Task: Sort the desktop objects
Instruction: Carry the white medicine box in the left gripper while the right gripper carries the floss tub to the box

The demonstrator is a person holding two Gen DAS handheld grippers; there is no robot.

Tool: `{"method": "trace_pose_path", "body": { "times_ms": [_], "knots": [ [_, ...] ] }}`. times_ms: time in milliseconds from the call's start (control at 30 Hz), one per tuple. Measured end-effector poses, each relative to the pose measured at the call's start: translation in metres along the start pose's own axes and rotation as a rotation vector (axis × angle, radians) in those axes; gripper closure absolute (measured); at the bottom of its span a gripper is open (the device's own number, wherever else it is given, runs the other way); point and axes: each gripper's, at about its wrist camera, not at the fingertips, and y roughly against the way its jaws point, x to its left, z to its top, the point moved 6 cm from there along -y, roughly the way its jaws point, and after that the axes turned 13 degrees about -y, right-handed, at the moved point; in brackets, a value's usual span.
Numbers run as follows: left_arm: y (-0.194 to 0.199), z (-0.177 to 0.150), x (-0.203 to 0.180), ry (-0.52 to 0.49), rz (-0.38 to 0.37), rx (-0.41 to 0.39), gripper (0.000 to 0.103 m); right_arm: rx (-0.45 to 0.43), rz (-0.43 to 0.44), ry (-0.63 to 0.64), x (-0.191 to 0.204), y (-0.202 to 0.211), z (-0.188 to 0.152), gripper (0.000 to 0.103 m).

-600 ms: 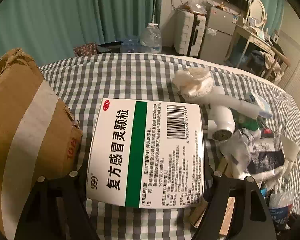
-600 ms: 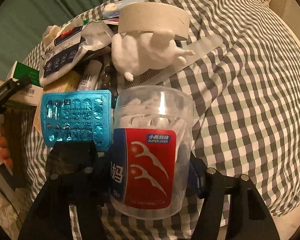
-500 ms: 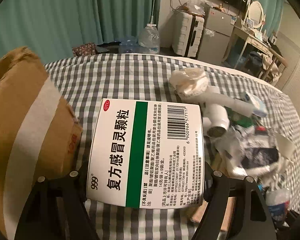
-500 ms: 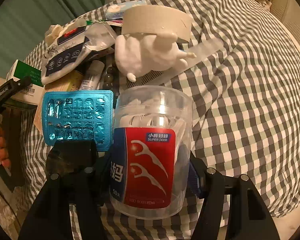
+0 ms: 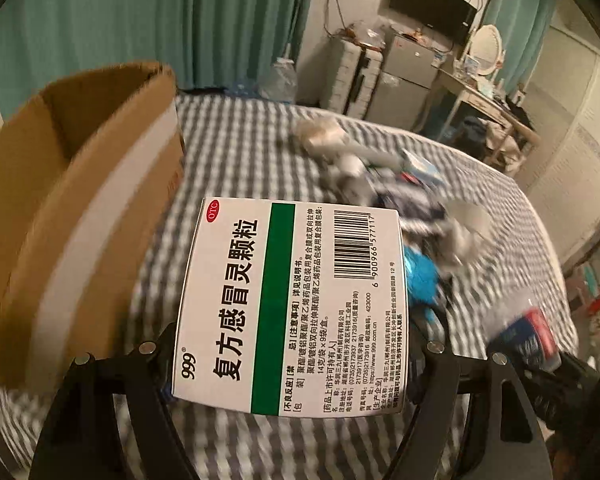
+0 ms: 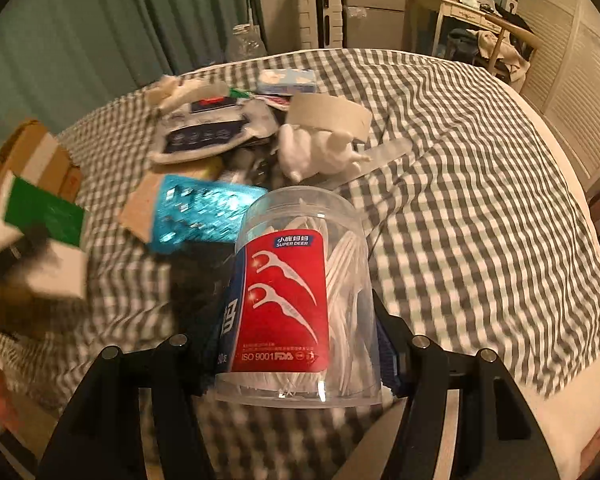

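While both grippers are loaded, each carries its item above the checked cloth (image 6: 460, 200).

Clamped between the jaws of the left gripper (image 5: 292, 356), the white-and-green medicine box (image 5: 288, 304) sits just right of the open cardboard box (image 5: 80, 208). Closed on a clear floss-pick jar (image 6: 300, 296) with a red label, the right gripper (image 6: 296, 356) holds it near the blue blister pack (image 6: 204, 212), with a white figurine (image 6: 320, 148) and a tape roll (image 6: 332, 116) in the heap beyond.

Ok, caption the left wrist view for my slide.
Left gripper holds a white-and-green medicine box beside an open cardboard box on the checked cloth.
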Motion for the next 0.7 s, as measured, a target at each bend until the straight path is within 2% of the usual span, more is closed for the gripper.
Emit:
{"method": "trace_pose_path", "body": {
  "times_ms": [67,133,267,467,567,700],
  "knots": [
    [0.019,-0.004,-0.003,-0.025,-0.018,-0.018,0.023,-0.019,0.014,0.020,0.014,0.019,-0.007,0.042],
    [0.041,0.001,0.006,-0.034,-0.005,-0.049,0.023,-0.056,0.024,0.054,0.029,0.046,-0.013,0.042],
    [0.105,0.030,0.048,-0.016,0.044,-0.139,0.023,-0.126,0.112,0.114,0.074,0.098,-0.011,0.042],
    [0.190,0.064,0.114,-0.003,0.134,-0.240,0.023,-0.216,0.256,0.253,0.169,0.176,-0.010,0.042],
    [0.222,0.086,0.159,-0.003,0.226,-0.265,0.023,-0.183,0.346,0.323,0.220,0.200,-0.018,0.042],
    [0.238,0.094,0.206,0.036,0.268,-0.277,0.023,-0.148,0.408,0.388,0.273,0.212,-0.027,0.042]
  ]
}}
